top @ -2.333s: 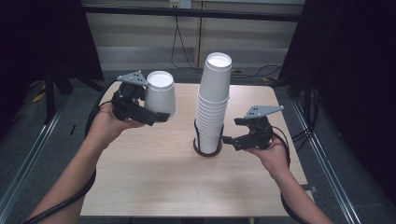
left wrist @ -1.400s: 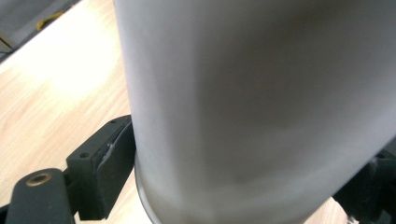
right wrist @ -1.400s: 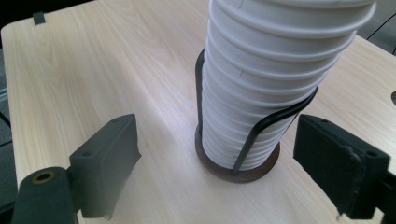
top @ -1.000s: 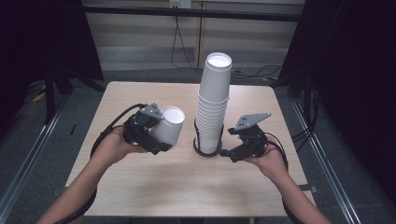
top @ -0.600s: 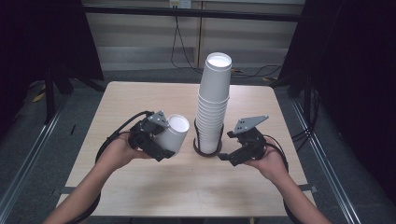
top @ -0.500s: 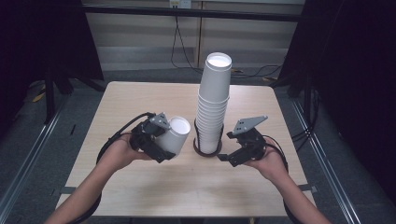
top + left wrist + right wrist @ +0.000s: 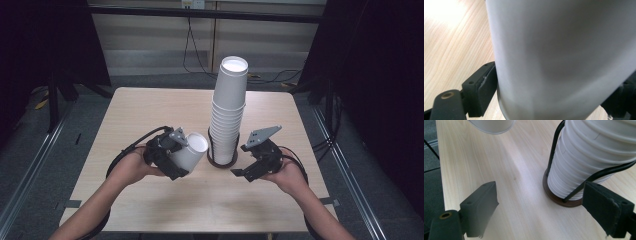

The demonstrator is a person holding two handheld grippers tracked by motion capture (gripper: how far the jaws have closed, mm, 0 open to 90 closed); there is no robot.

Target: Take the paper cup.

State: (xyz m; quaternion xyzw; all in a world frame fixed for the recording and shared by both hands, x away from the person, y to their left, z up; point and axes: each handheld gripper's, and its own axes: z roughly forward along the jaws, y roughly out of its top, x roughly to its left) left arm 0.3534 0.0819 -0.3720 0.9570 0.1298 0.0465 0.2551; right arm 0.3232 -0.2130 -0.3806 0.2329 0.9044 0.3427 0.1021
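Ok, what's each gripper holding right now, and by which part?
The left gripper holds a single white paper cup by its side wall, jaws just closing on it. The right gripper holds nothing, jaws open beside the cup stack.

A lab-style recording bay is being indicated: a bare light-wood table (image 7: 165, 107) is being enclosed by black curtains (image 7: 380, 75) at 3 and 9 o'clock, cables (image 7: 187, 45) are being hung at 12 o'clock, and metal floor rails (image 7: 30, 172) are being run alongside.
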